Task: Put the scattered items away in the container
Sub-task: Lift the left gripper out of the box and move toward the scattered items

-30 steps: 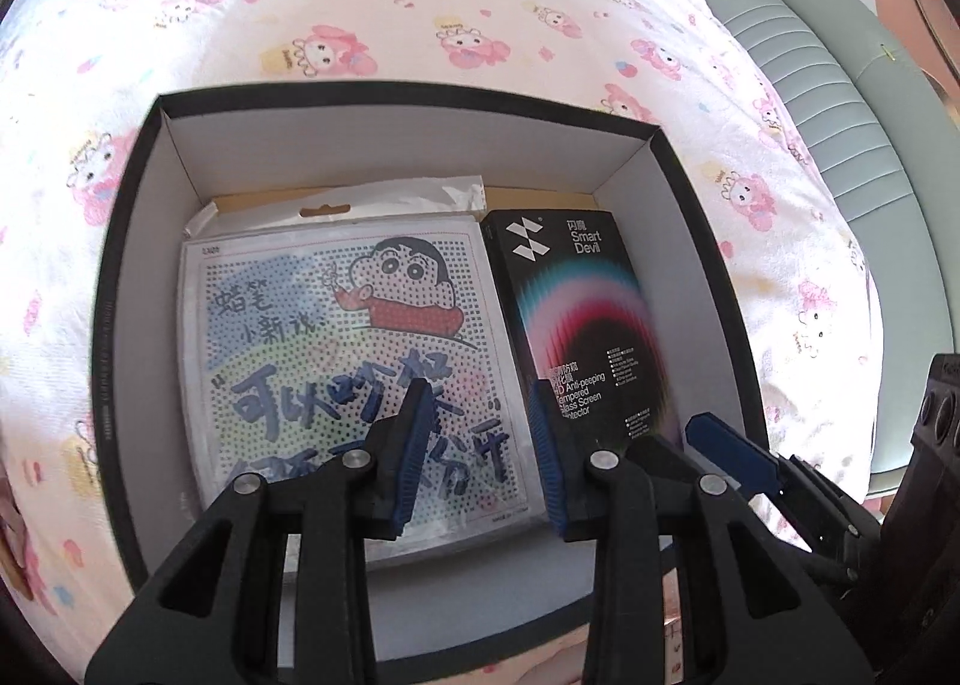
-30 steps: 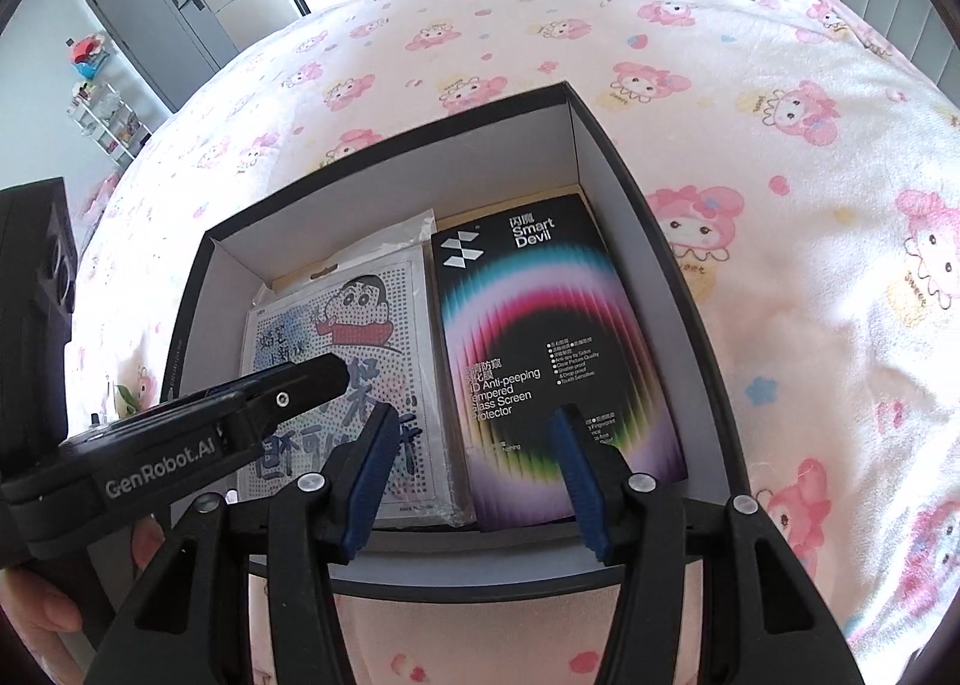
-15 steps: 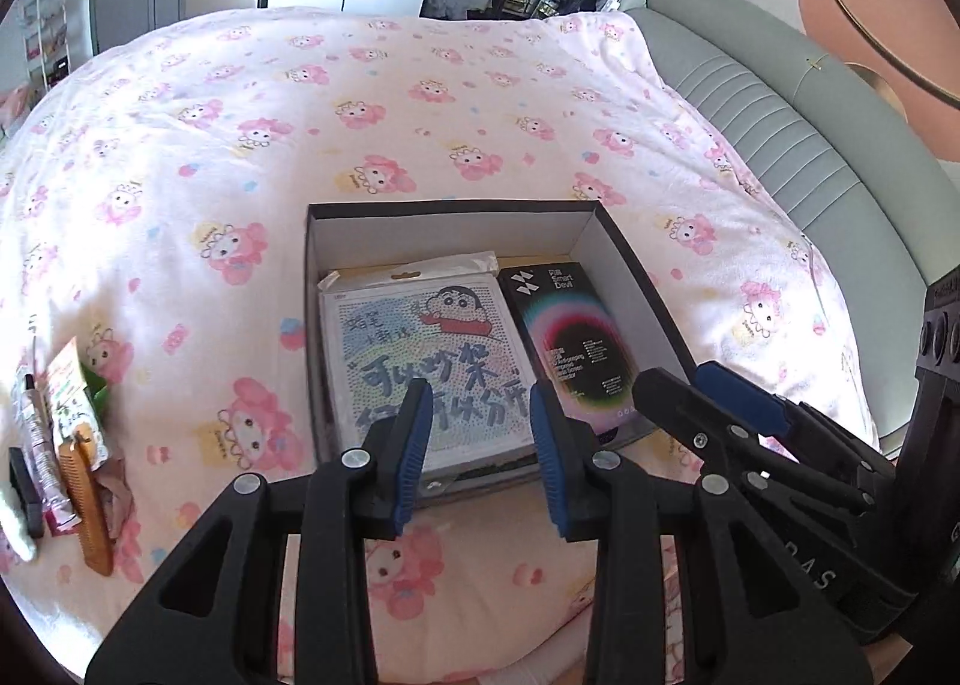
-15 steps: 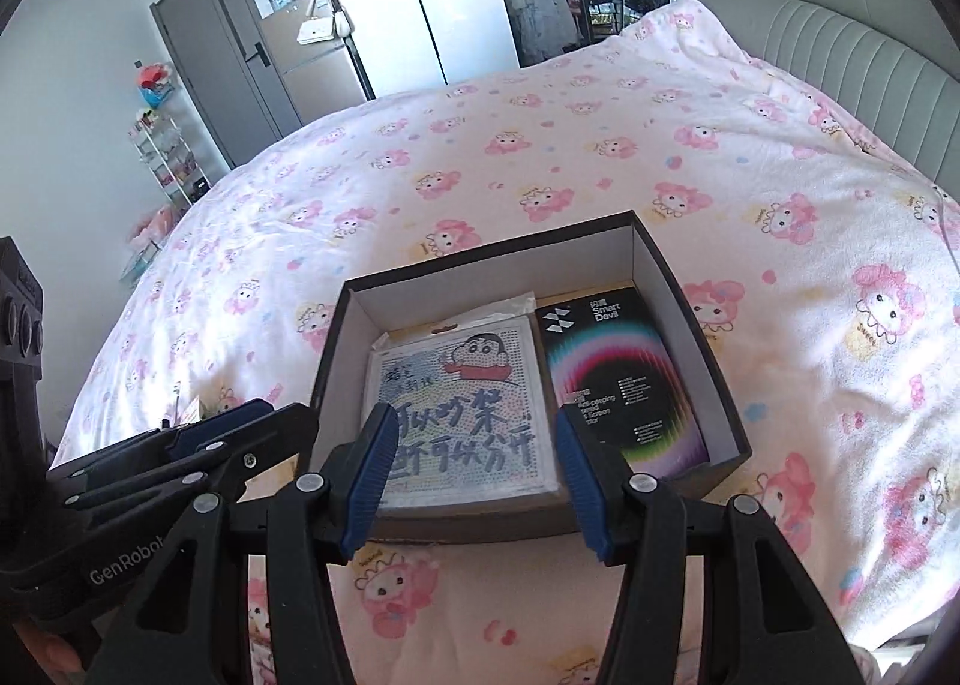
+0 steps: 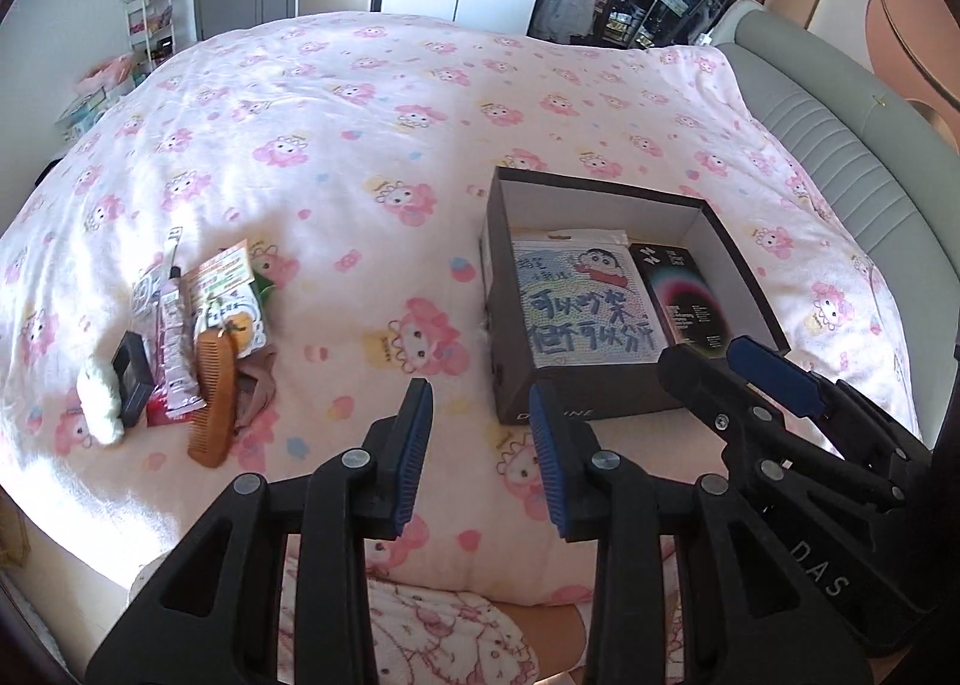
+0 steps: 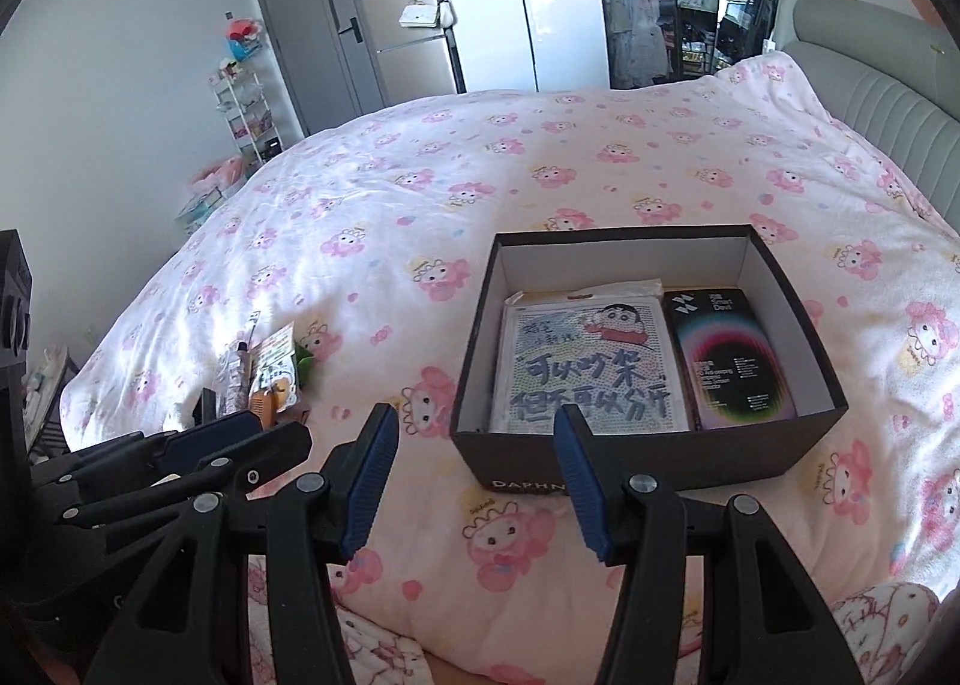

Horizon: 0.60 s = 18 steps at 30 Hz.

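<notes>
Both grippers — left gripper (image 5: 483, 445) and right gripper (image 6: 477, 472) — hover with jaws apart, empty. The black box (image 6: 654, 454) holds two packets; a comb (image 5: 211, 394) and small items lie scattered well left.

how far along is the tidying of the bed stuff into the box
Partly done. Two flat items already lie in the box: a cartoon sheet and a dark packet. Nothing is in hand; left gripper and right gripper are open. The pile with the comb remains on the bed.
</notes>
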{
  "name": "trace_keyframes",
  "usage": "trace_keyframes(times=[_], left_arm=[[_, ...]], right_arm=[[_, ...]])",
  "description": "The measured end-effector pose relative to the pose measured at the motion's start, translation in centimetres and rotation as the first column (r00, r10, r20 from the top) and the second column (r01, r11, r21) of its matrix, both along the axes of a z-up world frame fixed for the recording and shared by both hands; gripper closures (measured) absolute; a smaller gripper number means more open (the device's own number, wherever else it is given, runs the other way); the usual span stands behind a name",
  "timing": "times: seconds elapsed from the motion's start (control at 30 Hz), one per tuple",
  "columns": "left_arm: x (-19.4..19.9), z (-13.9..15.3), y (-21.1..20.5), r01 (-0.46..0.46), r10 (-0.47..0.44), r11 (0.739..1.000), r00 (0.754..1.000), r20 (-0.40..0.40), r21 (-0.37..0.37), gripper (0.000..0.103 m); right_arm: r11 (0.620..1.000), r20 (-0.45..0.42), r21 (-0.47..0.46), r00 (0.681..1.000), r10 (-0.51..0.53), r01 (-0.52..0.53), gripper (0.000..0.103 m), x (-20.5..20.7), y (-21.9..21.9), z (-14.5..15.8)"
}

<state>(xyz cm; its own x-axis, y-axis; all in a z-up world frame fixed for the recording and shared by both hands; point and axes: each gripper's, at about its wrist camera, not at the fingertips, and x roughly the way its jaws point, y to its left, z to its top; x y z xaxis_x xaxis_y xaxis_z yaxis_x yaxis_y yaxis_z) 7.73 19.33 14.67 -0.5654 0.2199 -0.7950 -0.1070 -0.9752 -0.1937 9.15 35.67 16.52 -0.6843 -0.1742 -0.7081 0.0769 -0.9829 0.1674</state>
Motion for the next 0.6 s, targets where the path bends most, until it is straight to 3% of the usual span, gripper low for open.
trace_keyframes(times=[0.2, 0.43, 0.53, 0.6], left_arm=[[1.1, -1.5, -6.6, -0.153, 0.151, 0.988, 0.987, 0.054, 0.031, 0.071], [1.9, -2.6, -13.3, -0.281, 0.279, 0.959, 0.958, 0.066, 0.03, 0.072], [1.6, -3.9, -15.5, -0.327, 0.318, 0.941, 0.943, 0.101, 0.089, 0.072], [1.0, -5.2, -16.7, -0.378, 0.362, 0.918, 0.922, 0.137, 0.117, 0.072]], right_arm=[[0.988, 0.024, -0.013, 0.988, 0.153, -0.152, 0.053, -1.4, -6.3, -1.0], [0.953, 0.05, -0.025, 0.952, 0.303, -0.302, 0.053, -3.2, -13.3, -2.4], [0.935, 0.074, -0.068, 0.933, 0.353, -0.349, 0.053, -4.3, -14.8, -3.3], [0.918, 0.111, -0.154, 0.916, 0.385, -0.367, 0.053, -5.5, -14.9, -4.4]])
